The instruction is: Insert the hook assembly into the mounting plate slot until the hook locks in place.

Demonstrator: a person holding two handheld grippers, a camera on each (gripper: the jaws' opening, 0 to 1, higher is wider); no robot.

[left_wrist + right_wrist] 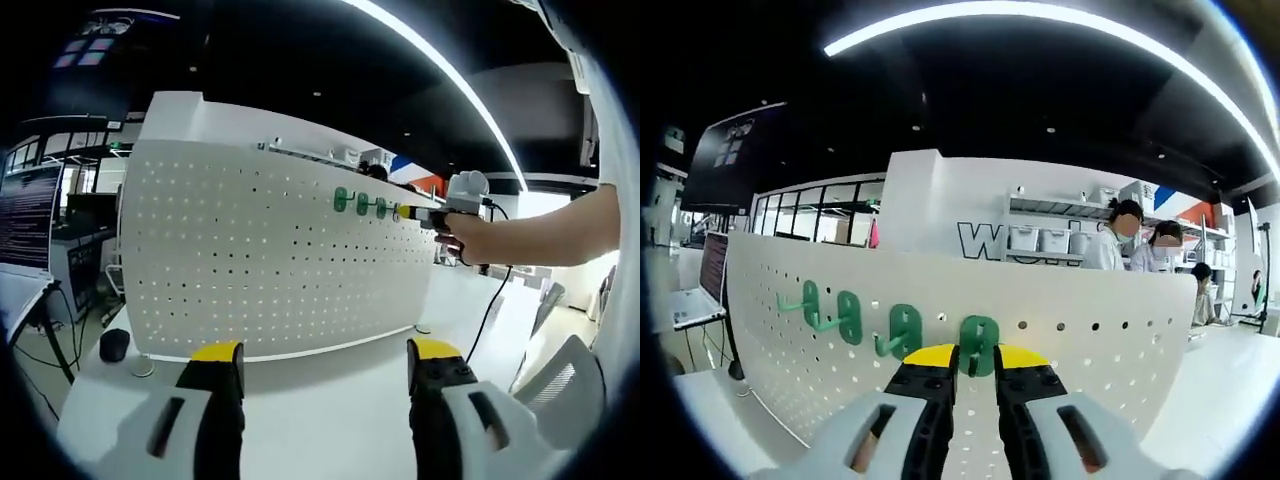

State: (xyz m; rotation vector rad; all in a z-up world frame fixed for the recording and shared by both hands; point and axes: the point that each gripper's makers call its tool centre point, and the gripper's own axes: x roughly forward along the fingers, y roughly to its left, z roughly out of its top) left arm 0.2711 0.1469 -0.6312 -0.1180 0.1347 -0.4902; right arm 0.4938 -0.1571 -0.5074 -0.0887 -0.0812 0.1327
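In the right gripper view we see the right gripper (974,368) with its yellow-tipped jaws closed on a green hook (979,345), which they press against the face of the white pegboard (1090,320) near its top edge. The hook's backplate appears flush with the perforated face, though we cannot tell whether its pegs have entered the holes or whether it has locked. To the left of the held hook, three more green hooks (852,317) sit in a row along the same line of holes, apparently already mounted.

In the left gripper view the left gripper (325,362) has its jaws wide apart and holds nothing, poised above the white surface (330,400) in front of the board's lower edge. From here we see the whole pegboard (250,260) standing upright on the surface, the green row (360,204) near its upper right corner, and the right gripper (432,218) reaching in at the row's end, carried by a person's hand (470,240).

We judge the task to be in its final step: the hook is at the board and being seated. What remains, as far as we can judge, is to confirm the lock and release. A mouse (115,344) lies near the surface's left edge.
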